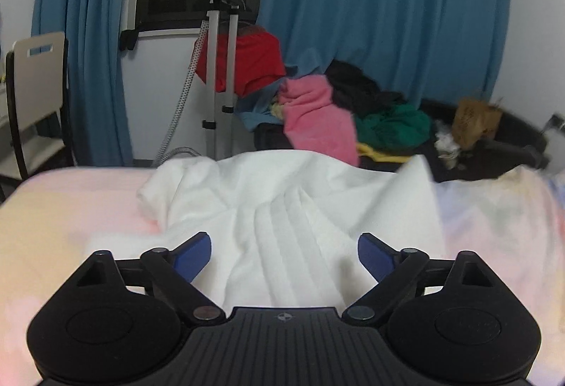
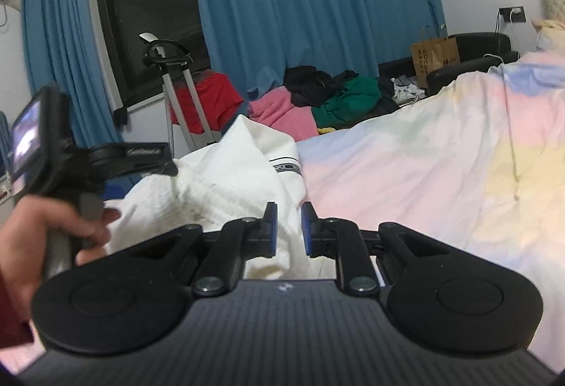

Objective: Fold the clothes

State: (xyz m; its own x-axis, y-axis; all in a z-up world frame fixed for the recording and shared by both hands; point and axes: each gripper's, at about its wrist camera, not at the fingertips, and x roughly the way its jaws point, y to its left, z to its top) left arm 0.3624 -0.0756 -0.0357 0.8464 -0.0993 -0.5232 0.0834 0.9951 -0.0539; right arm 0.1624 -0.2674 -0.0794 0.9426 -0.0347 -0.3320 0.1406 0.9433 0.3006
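The white garment (image 1: 282, 209) lies rumpled on the bed (image 2: 423, 174), so the fold looks barely begun. The right claw (image 2: 287, 227) pinches a bunched edge of it; the left claw (image 1: 284, 257) hovers above it, spread wide and empty. Next, the left likely needs its own edge.

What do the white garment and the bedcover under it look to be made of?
White garment: looks like a thick knit or waffle-textured cotton, matte; ribbed ridges show in the left wrist view, and a dark striped band edges it. Bedcover: thin, smooth woven fabric, probably cotton or a blend, printed in pastel patches and creasing finely. Neither can be confirmed by sight alone.
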